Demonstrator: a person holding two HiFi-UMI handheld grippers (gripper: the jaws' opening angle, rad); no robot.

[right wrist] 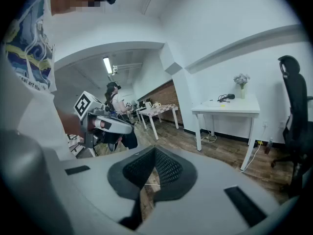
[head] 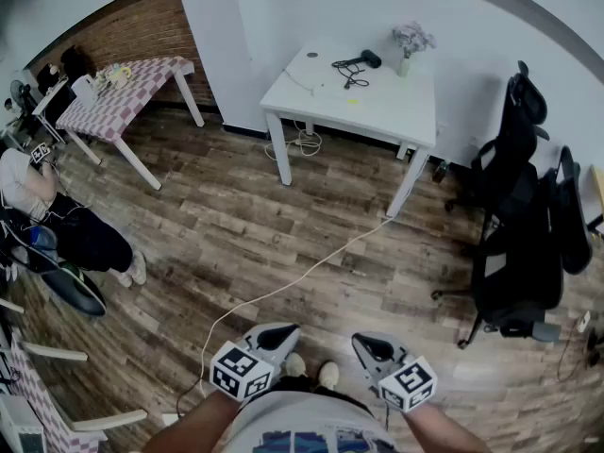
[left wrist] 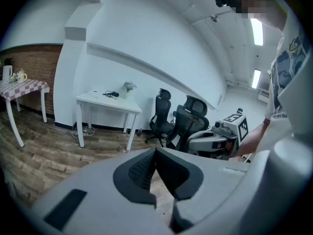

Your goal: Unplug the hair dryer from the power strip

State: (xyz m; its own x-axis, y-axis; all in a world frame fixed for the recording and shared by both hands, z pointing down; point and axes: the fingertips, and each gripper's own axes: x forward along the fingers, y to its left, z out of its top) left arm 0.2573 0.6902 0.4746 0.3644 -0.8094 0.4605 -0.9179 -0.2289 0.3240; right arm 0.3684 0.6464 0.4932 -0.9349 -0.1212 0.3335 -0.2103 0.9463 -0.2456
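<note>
The black hair dryer (head: 360, 60) lies with its dark cord on a white table (head: 377, 111) at the far side of the room, beside a small flower vase (head: 407, 48). The power strip is not plain to see. Both grippers hang low, close to my body and far from the table. The left gripper (head: 275, 335) is shut and empty, its pads meeting at the tip (left wrist: 155, 153). The right gripper (head: 372, 349) is also shut on nothing (right wrist: 155, 152). The hair dryer shows small in the left gripper view (left wrist: 113, 93) and in the right gripper view (right wrist: 228, 97).
A white cable (head: 283, 286) runs over the wood floor from the table leg toward me, and a coil of cable (head: 304, 143) lies under the table. Black office chairs (head: 524, 243) stand at the right. At the left are a checkered table (head: 123, 97) and a seated person (head: 57, 220).
</note>
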